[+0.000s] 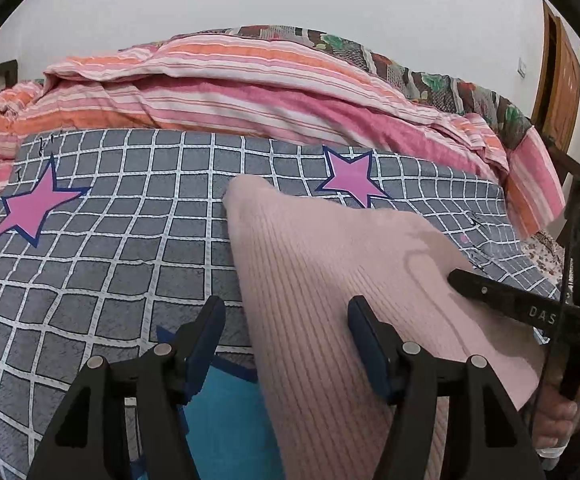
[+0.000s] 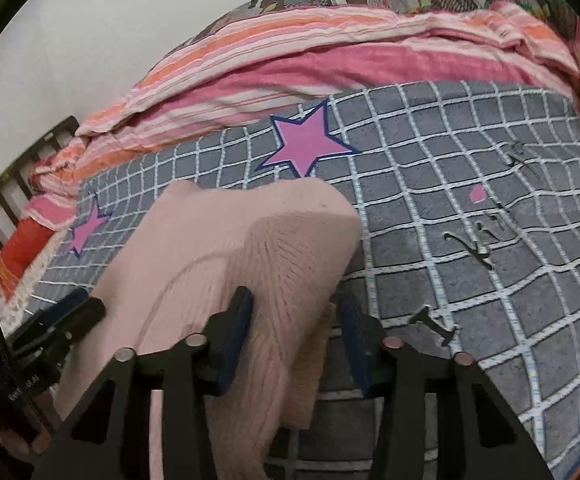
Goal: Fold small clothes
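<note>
A pale pink ribbed knit garment (image 1: 330,264) lies on a grey checked bed sheet (image 1: 102,240) with pink stars. My left gripper (image 1: 286,320) is open, its fingers astride the garment's left edge. The right gripper's finger (image 1: 486,288) shows resting on the garment's right side. In the right wrist view the garment (image 2: 218,248) is bunched and folded over itself. My right gripper (image 2: 294,312) is open with a fold of the knit between its fingers. The left gripper's finger (image 2: 70,312) shows at the garment's left edge.
A rumpled pink and orange striped quilt (image 1: 230,92) lies along the back of the bed. A floral blanket (image 1: 430,76) lies behind it. A wooden door (image 1: 558,68) stands at the far right. A dark bed frame (image 2: 18,176) runs on the left.
</note>
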`<state>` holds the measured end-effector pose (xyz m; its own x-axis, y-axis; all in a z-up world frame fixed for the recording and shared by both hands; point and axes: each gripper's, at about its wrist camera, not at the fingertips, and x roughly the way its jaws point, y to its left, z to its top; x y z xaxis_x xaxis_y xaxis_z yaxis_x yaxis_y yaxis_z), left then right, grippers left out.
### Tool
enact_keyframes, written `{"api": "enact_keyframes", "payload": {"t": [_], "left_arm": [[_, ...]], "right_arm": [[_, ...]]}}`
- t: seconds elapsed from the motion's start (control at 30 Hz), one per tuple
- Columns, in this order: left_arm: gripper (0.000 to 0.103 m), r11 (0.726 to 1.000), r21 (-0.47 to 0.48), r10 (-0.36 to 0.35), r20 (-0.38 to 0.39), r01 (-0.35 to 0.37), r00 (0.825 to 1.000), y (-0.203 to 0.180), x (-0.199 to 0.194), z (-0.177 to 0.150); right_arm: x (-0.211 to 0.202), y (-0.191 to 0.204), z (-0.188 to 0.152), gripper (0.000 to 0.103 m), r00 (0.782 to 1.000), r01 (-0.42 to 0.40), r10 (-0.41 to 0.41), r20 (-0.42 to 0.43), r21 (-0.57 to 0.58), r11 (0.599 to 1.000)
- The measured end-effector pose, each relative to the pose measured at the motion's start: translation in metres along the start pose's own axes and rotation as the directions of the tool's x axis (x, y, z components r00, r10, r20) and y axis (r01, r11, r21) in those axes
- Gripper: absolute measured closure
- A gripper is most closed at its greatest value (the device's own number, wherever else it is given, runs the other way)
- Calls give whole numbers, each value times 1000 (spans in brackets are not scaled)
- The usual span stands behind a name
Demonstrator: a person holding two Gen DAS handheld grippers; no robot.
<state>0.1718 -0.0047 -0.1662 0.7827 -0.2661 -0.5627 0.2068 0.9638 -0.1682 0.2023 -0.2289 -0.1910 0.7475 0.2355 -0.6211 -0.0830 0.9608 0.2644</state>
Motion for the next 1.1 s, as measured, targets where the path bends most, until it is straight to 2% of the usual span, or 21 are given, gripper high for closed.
{"api": "enact_keyframes", "payload": {"t": [0.03,0.1,0.13,0.23,0.3,0.4,0.5,0.6,0.67,0.8,0.9,1.1], "left_arm": [[41,1000,0,-2,1,2,1000,0,0,0],[41,1000,1,-6,1,6,1000,0,0,1],[41,1000,1,-7,2,7,1000,0,0,2],[41,1000,-12,-12,23,12,1000,3,-4,5],[41,999,-24,-30,30,31,999,4,-5,9],[41,1000,-15,-23,8,23,1000,3,2,12],[40,1000,21,6,-37,-6,999,0,15,12],[39,999,30,12,-54,-10,998,0,18,11],[39,1000,24,13,-68,-11,998,0,22,9],[39,1000,22,10,-68,-9,998,-1,23,5],[39,999,42,13,-50,-11,999,-3,18,2],[39,998,39,-49,-32,51,998,0,-2,-6]], "right_arm": [[1,0,1,70,1000,-12,12,-2,6,1000],[1,4,2,84,1000,-23,23,10,-6,1000],[0,7,3,87,1000,-24,24,16,-21,999],[-13,13,3,90,996,-20,26,88,-71,997],[-13,10,3,91,996,-8,15,91,-75,997],[5,7,3,90,998,56,-55,13,-70,996],[-1,12,7,83,997,74,-72,19,-102,992],[-14,14,9,79,997,55,-49,66,-99,994],[-11,17,7,77,998,33,-27,59,-102,994],[7,19,1,76,995,95,-94,19,-122,988],[8,7,3,76,998,55,-55,-3,-63,997],[-14,4,0,71,1000,11,-10,29,-60,998]]}}
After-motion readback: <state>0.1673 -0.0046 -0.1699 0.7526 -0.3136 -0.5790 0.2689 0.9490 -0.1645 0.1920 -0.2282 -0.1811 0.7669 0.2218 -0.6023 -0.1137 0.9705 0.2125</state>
